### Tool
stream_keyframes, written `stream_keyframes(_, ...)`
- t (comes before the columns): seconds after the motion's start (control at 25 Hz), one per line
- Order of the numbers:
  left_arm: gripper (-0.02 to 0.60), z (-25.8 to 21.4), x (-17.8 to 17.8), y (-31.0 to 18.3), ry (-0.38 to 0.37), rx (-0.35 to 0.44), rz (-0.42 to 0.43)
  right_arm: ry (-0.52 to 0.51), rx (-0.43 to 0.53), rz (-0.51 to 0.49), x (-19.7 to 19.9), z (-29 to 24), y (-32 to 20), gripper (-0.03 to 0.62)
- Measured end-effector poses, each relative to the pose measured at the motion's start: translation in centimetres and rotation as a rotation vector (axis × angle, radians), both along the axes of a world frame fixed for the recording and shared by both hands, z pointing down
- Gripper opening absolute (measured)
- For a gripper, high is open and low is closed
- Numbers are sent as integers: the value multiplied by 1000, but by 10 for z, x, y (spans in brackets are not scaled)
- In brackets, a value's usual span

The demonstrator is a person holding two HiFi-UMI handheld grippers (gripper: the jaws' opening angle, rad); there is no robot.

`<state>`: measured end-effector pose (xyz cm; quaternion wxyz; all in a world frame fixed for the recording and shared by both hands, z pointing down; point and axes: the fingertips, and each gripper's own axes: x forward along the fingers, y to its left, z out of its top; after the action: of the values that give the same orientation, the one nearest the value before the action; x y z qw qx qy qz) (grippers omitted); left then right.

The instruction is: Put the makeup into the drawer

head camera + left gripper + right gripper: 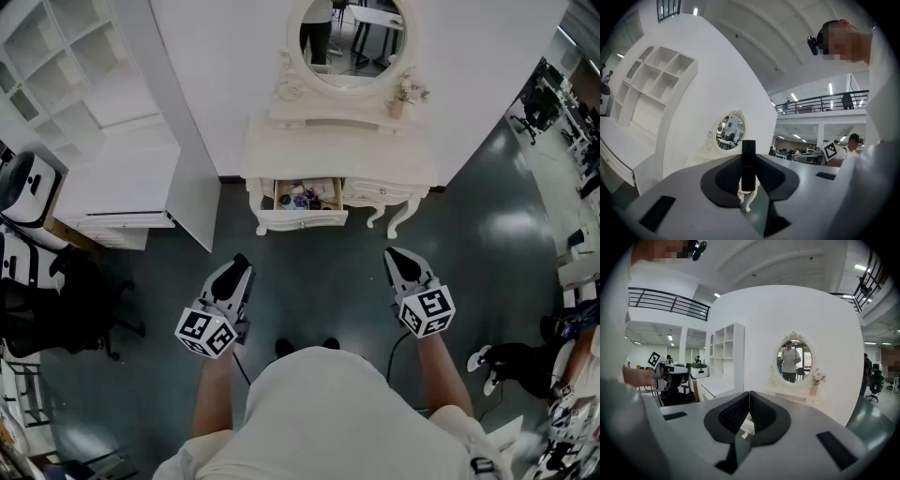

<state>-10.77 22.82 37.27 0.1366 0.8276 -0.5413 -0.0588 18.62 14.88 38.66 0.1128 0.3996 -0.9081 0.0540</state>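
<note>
My left gripper (238, 269) hangs over the dark floor, short of the white dressing table (337, 155). It is shut on a black makeup tube (748, 159), which stands upright between the pads of this gripper (748, 174). The table's left drawer (302, 221) is pulled open, with several small makeup items inside. My right gripper (397, 258) is level with the left one and further right, also short of the table. In the right gripper view the right gripper (749, 401) has its pads together with nothing between them.
An oval mirror (354, 37) and a small flower vase (398, 101) stand on the dressing table. A white shelf unit with a low cabinet (112, 178) is at the left, with a black chair (47, 300) beside it. Someone's shoes (487, 361) are at the right.
</note>
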Motion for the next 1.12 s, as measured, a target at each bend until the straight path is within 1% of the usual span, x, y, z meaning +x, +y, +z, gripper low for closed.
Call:
stream_keyframes(0.64, 98, -2, -3, 0, 14, 11, 7, -23, -8, 25, 1, -4, -3, 28)
stream_keyframes(0.92, 98, 1, -17, 5, 16, 9, 30, -15, -6, 33, -14, -6, 6, 29)
stream_keyframes(1.12, 98, 9, -30, 4, 12, -2, 70, 2, 4, 62, -27, -5, 15, 29)
